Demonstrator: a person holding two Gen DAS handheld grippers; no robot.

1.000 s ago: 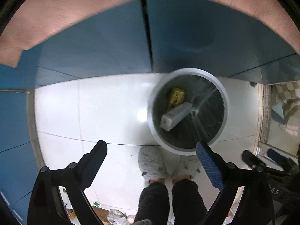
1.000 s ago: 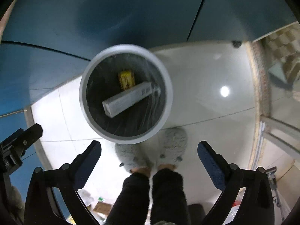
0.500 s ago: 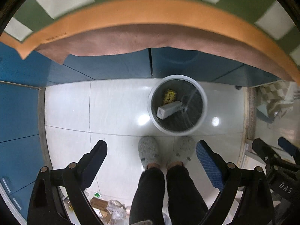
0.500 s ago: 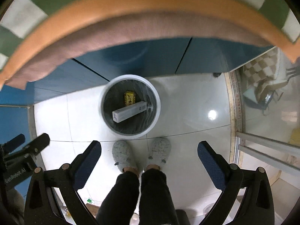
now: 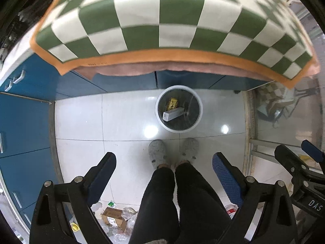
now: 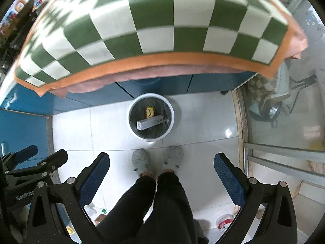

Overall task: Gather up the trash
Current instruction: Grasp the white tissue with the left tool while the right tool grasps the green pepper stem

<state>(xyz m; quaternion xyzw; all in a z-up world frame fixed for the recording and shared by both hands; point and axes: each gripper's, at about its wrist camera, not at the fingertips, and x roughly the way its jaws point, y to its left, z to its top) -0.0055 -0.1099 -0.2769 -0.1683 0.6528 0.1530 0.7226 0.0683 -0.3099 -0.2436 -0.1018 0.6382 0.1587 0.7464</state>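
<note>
A white-rimmed trash bin (image 5: 200, 109) with a dark liner stands on the floor below the table edge; it also shows in the right wrist view (image 6: 172, 122). Inside lie a long white box (image 5: 172, 114) (image 6: 150, 122) and a small yellow packet (image 5: 171, 103) (image 6: 150, 111). My left gripper (image 5: 164, 162) is open and empty, high above the floor. My right gripper (image 6: 161, 163) is open and empty at about the same height. The right gripper shows at the left view's right edge (image 5: 298, 158); the left gripper shows at the right view's left edge (image 6: 38, 158).
A table with a green-and-white checked cloth (image 5: 162, 20) (image 6: 162, 20) fills the top of both views. Blue cabinets (image 5: 22, 122) stand left. The person's legs and grey slippers (image 5: 157, 152) stand before the bin. Loose litter and a small carton (image 5: 113, 219) lie on the floor behind.
Both grippers have risen well up from just over the bin. The bin now looks small and the checked tabletop has come into view. Both stay open and empty.
</note>
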